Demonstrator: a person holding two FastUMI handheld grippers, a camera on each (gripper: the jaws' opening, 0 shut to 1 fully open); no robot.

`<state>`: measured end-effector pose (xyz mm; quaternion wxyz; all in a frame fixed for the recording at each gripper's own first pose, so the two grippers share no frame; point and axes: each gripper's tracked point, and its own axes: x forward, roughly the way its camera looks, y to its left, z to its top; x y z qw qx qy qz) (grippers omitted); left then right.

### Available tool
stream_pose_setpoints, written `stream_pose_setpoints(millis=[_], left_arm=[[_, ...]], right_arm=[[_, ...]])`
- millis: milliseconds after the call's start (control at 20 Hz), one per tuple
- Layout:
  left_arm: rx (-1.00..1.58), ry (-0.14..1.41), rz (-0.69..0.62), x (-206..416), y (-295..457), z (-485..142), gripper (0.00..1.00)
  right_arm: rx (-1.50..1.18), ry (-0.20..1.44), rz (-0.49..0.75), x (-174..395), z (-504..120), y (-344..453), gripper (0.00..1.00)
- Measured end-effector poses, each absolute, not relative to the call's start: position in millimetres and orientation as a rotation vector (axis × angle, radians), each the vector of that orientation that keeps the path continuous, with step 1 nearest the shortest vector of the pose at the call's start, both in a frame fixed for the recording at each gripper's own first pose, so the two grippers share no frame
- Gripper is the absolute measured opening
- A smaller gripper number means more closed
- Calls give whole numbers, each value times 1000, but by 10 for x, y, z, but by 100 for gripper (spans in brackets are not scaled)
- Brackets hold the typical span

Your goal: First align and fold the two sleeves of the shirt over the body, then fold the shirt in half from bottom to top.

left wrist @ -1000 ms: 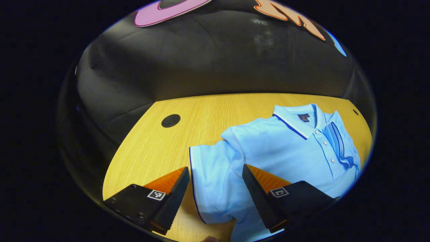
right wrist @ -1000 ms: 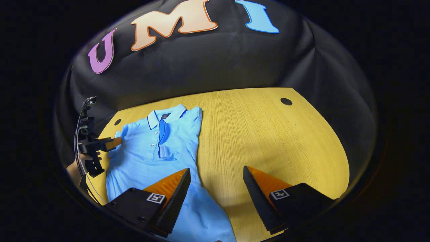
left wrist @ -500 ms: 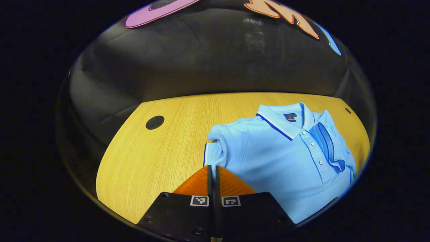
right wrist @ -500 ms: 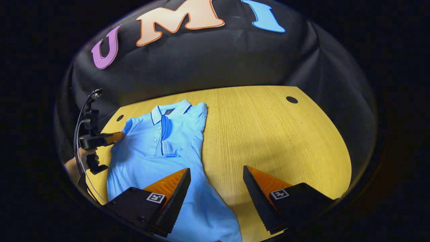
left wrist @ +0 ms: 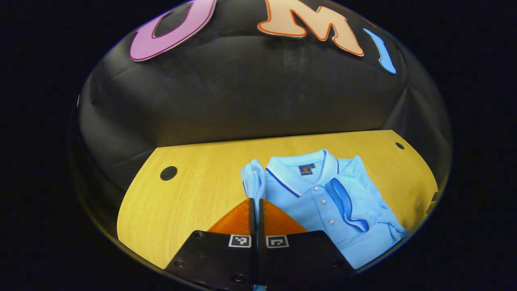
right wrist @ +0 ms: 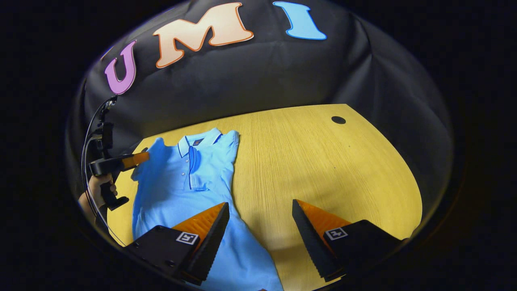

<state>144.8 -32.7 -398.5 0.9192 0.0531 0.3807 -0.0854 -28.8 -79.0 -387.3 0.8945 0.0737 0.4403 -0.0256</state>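
Observation:
A light blue polo shirt lies face up on the yellow wooden table, collar toward the wall. Its far-side sleeve lies folded over the chest. My left gripper is shut on the other sleeve, which stands lifted and bunched above the table. In the right gripper view that gripper, held by a hand, raises the sleeve at the shirt's left shoulder. My right gripper is open above the shirt's lower right edge, with nothing between its fingers.
Round dark cable holes sit in the table top. Black cloth wall rises behind the table's far edge. Bare wood stretches to the right of the shirt. A cable hangs from the left gripper.
My left gripper closed on the near sleeve and has lifted it up off the table toward the shirt's body. The right gripper has stayed open and nearly still.

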Motion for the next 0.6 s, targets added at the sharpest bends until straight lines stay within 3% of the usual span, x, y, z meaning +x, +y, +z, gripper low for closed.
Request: stream_pose_setpoints(millis=[300,600], left_arm=[[91,847,-234,1314,-863,-4205,0],[31,918,-179,1143,-998,-4469,1]], right_arm=[[159,905,-94,-491,-3789,-1198,97],[174,888,-124,-574,-3699,-1547,97]])
